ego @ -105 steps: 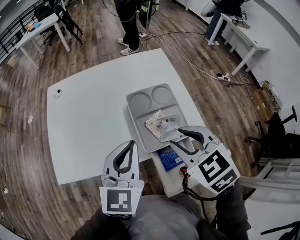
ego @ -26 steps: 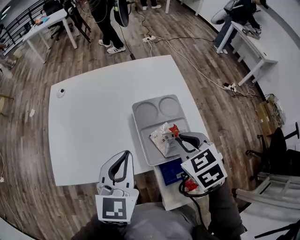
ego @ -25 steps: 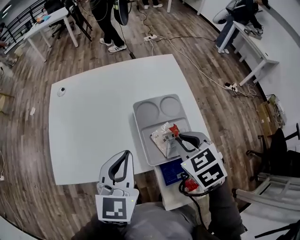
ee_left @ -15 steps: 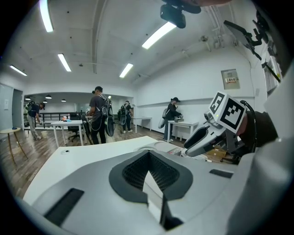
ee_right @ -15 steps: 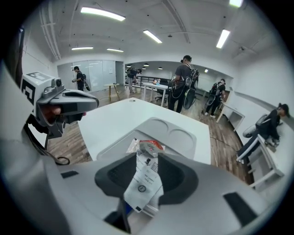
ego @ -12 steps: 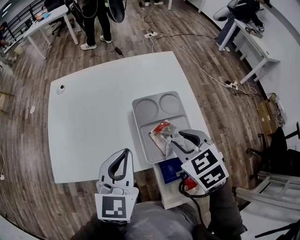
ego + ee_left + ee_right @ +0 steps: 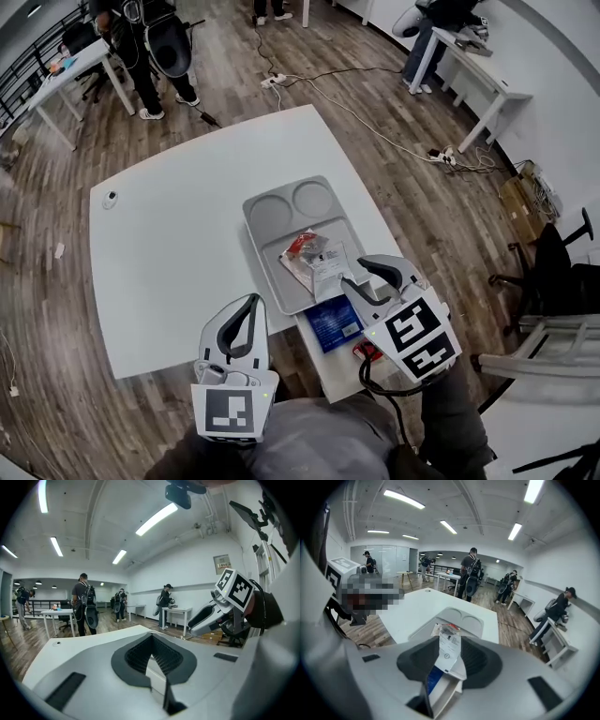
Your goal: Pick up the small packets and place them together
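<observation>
risk sits with the loose heap more than with any grip. the right hand-held gripper [image 7: 353,275] has just been opening its jaws. they stand apart with nothing pinched between them, and a white printed packet [image 7: 330,269] shows through the gap, lying just ahead of the tips. it tops a small pile of crinkly film packets [image 7: 314,261], one of them red and clear. the pile rests in the large compartment of a grey plastic tray with two round recesses [image 7: 265,208], directly in front of this gripper and very near its tips. the left hand-held gripper [image 7: 251,302] hangs well off to the other side, near the person's end of the white surface [image 7: 178,234], its jaws closed tip to tip on nothing.

the packets look light and slippery. if a tip catches a film corner as the right hand-held gripper draws away, the top packet could be dragged off the heap or over the tray's low rim, and the set would be split. a blue flat pack [image 7: 330,323] lies beneath this gripper, off the tray. whether it belongs with the packets i cannot tell. if it does, it lies so flat that the jaws may scrape over it rather than pinch it.
</observation>
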Demonstrator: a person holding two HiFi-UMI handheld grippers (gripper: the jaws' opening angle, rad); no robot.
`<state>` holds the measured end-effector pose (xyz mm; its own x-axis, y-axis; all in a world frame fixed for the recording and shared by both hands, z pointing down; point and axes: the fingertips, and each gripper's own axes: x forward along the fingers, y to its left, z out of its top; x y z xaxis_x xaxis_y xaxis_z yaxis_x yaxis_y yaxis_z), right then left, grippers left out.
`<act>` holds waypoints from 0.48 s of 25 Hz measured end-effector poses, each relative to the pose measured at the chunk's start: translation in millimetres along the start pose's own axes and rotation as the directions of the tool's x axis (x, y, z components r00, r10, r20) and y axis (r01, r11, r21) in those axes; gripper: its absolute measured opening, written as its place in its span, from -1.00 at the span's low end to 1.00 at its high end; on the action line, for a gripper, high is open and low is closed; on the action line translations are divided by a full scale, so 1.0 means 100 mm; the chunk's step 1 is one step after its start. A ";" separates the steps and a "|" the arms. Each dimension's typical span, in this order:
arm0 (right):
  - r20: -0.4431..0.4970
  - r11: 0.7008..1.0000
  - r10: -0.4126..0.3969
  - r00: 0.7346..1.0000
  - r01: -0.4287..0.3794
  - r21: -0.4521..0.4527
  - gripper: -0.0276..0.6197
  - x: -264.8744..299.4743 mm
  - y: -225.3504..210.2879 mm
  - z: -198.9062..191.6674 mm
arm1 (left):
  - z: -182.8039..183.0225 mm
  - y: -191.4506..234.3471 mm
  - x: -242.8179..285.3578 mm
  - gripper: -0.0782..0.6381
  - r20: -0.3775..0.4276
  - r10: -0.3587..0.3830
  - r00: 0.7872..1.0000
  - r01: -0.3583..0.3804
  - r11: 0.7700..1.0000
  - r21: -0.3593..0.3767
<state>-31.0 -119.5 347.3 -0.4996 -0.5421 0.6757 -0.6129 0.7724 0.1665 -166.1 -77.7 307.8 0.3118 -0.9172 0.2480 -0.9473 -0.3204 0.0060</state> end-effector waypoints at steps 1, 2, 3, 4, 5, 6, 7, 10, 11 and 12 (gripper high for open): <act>-0.002 1.000 -0.006 1.000 0.006 0.010 -0.46 -0.02 0.02 -0.04 | 0.00 -0.03 0.00 -0.79 0.005 -0.012 1.000 0.012 1.000 0.006; -0.006 1.000 -0.009 1.000 0.010 0.020 -0.46 -0.04 0.04 -0.09 | 0.00 -0.06 -0.01 -0.79 0.005 -0.025 1.000 0.025 1.000 0.012; -0.011 0.999 -0.011 1.000 0.011 0.030 -0.46 -0.06 0.08 -0.14 | -0.01 -0.10 -0.02 -0.79 0.003 -0.037 0.999 0.036 0.999 0.016; -0.018 0.999 -0.010 1.000 0.011 0.040 -0.46 -0.07 0.11 -0.20 | -0.02 -0.13 -0.03 -0.79 0.001 -0.048 0.999 0.048 0.999 0.018; -0.025 0.999 -0.007 1.000 0.009 0.050 -0.46 -0.08 0.15 -0.26 | -0.02 -0.17 -0.03 -0.79 -0.001 -0.058 0.998 0.058 0.998 0.020; -0.034 0.998 -0.002 0.999 0.004 0.061 -0.46 -0.08 0.18 -0.32 | -0.03 -0.20 -0.03 -0.79 -0.004 -0.067 0.998 0.067 0.997 0.024; -0.045 0.997 0.007 0.999 -0.003 0.074 -0.46 -0.07 0.21 -0.38 | -0.03 -0.23 -0.02 -0.79 -0.006 -0.075 0.997 0.075 0.997 0.026; -0.089 0.991 0.047 0.995 -0.035 0.132 -0.46 0.03 0.36 -0.63 | -0.08 -0.29 -0.01 -0.79 -0.013 -0.091 0.996 0.091 0.995 0.031; -0.105 0.987 0.062 0.993 -0.045 0.157 -0.46 0.08 0.42 -0.72 | -0.10 -0.30 -0.01 -0.79 -0.017 -0.095 0.995 0.096 0.995 0.034; -0.120 0.982 0.075 0.990 -0.053 0.180 -0.46 0.13 0.47 -0.79 | -0.12 -0.30 0.00 -0.79 -0.022 -0.099 0.995 0.100 0.994 0.036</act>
<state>-18.1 -64.1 420.8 -0.4672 -0.4390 0.7675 -0.6862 0.7274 -0.0016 -138.7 -65.7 319.6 0.4027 -0.8753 0.2677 -0.9080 -0.4189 -0.0037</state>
